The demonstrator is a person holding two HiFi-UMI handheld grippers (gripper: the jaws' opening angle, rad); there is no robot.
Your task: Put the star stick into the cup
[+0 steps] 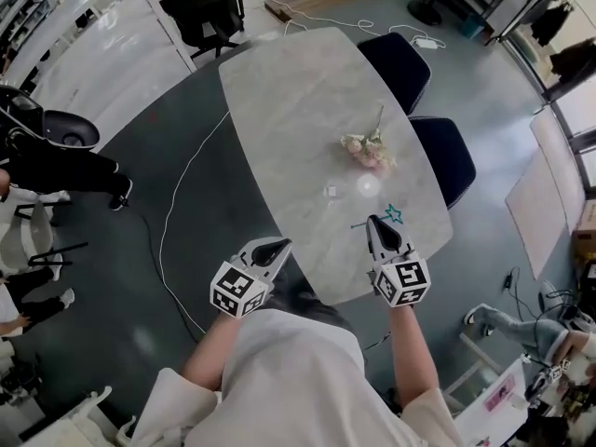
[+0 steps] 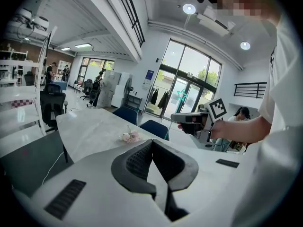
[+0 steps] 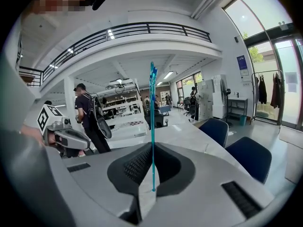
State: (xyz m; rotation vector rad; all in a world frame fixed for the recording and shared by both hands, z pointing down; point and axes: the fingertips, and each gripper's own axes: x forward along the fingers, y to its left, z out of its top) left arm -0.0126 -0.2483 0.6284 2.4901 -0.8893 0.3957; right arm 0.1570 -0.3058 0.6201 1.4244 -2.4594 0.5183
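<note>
Large open hall, glass front, bystanders well off. Pale marble-look table (image 1: 279, 101) runs away from the person. Two dark blue chairs (image 1: 445, 156) stand on its right side.

On the table: a small bunch of pink flowers (image 1: 368, 149). Just nearer than that is a bright round shape that I take for the clear cup (image 1: 368, 186), seen from above. It is too small to confirm its rim.

Right gripper (image 1: 378, 220): over the near end of the table. Its jaws are closed almost fully, pinching the star stick (image 3: 152, 108) low on its shaft. In the right gripper view the stick stands upright across the jaw line, with the star at the top and a short tail below the pads.

Left gripper (image 1: 275, 245): jaws pressed together with nothing between them. It is held off the near left edge of the table.

Key relation: the cup lies ahead of the right gripper, between it and the flowers, a little to the left in the head view, and near but clearly apart. The right hand is the nearer one and already has the stick.

Judgement: the stick's long axis is already about vertical. The tail end needs carrying forward over the cup mouth and then lowering. A light cup may tip if the rim is caught.
</note>
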